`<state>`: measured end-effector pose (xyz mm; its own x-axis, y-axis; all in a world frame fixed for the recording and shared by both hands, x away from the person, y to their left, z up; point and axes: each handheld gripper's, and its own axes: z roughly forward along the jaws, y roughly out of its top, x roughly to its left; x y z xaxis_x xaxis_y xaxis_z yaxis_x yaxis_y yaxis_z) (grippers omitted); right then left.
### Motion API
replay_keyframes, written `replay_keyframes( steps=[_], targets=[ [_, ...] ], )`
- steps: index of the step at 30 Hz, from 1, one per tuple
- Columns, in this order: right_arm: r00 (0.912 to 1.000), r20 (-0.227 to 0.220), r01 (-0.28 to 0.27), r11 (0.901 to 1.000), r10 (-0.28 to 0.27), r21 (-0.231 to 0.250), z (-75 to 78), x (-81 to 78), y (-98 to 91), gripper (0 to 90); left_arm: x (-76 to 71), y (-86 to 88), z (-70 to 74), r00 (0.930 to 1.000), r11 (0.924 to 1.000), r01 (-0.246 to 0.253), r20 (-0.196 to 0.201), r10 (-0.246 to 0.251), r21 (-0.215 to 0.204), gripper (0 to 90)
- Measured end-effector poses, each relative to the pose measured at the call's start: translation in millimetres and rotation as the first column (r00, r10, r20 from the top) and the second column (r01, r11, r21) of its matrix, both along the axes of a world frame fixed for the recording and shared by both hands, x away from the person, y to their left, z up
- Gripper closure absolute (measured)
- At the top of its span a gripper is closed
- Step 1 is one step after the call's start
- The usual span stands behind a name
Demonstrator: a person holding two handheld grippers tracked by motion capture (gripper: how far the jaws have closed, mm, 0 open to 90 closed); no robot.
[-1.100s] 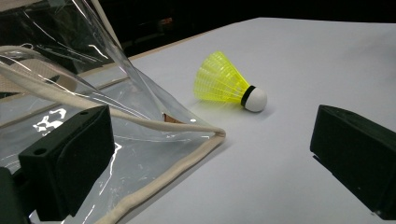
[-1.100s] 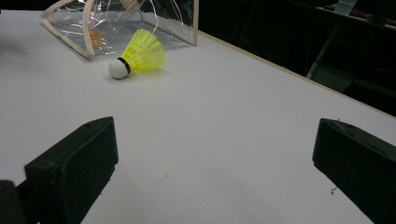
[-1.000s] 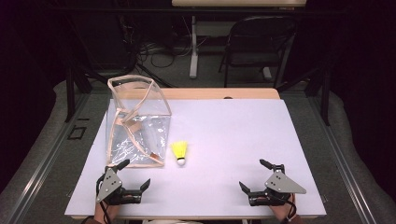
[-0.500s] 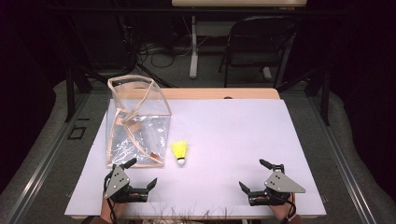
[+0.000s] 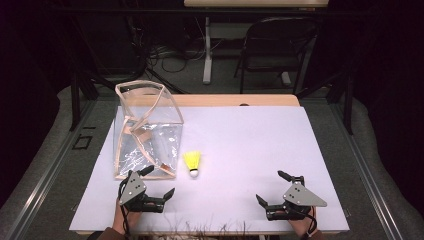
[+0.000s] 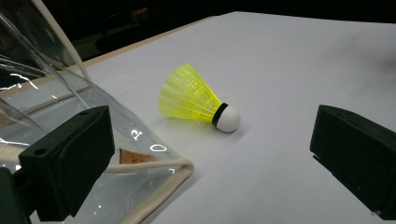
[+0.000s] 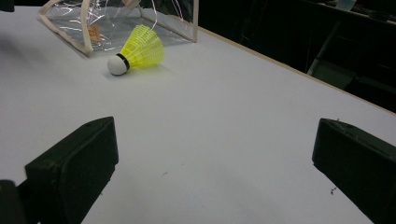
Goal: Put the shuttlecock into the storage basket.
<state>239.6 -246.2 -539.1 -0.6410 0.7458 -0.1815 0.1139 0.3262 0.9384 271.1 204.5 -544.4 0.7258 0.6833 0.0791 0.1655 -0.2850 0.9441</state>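
Nothing had been picked up at this moment. The yellow shuttlecock (image 5: 192,163) lay on its side on the white table sheet (image 5: 250,145), its white cork tip toward 6 o'clock in the high view, just beside the near right corner of the clear plastic bag (image 5: 147,132) and not touching it as far as could be told. The bag stood with its cream-trimmed mouth open.

The left gripper (image 5: 155,182) sat at about 7 o'clock from the shuttlecock, jaws spread wide and empty; in the left gripper view the shuttlecock (image 6: 198,100) lay ahead between them. The right gripper (image 5: 275,187) rested well apart at 4 o'clock, also wide and empty.

Judging by this, the work was at its start: grasping the shuttlecock and, probably, putting it into the bag were both left.
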Motion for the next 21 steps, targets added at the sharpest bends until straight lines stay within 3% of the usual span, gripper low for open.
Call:
replay_keyframes(
  steps=[21],
  targets=[
    [1.0000,-0.002,-0.001,1.0000,0.001,-0.004,0.1,-0.3,-0.5,0.0,24.7,-17.7,15.3,0.9962,0.9949,0.085,-0.024,-0.083,0.055,0.0]
  ],
)
